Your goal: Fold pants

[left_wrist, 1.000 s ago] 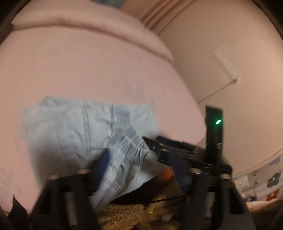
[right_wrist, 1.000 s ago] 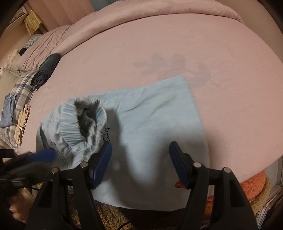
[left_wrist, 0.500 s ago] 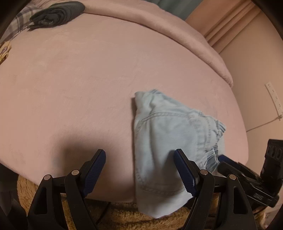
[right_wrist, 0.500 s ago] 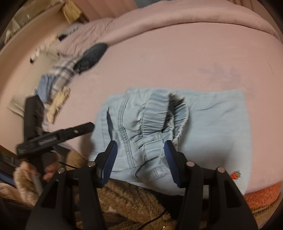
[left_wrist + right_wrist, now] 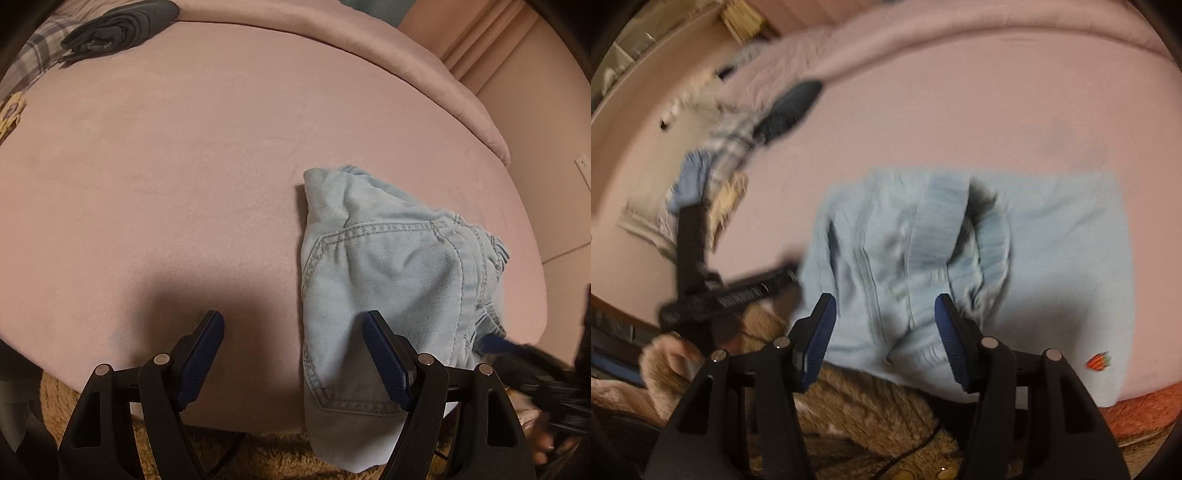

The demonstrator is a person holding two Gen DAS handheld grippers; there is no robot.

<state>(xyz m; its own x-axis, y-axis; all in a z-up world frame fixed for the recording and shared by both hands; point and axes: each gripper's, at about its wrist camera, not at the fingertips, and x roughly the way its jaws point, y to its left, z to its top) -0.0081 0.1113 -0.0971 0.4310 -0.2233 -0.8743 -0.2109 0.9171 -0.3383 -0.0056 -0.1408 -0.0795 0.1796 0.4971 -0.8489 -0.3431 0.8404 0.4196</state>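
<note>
Light blue denim pants lie folded on the pink bed near its front edge, the gathered waistband bunched up on top. My left gripper is open over the bed; its right finger overlaps the pants' left edge and the left finger hangs over bare sheet. My right gripper hovers over the waist end with its jaws closing. Denim lies between them, and the pads do not press on it. The left gripper also shows in the right wrist view, with a hand under it.
A dark grey folded garment and plaid cloth lie at the far left of the bed. A brown shaggy rug and an orange mat lie below the bed's edge. A wall runs along the right.
My left gripper swung left off the waistband and tipped down, so the pants now sit to its right. My right gripper shifted left over the waistband and its jaws narrowed.
</note>
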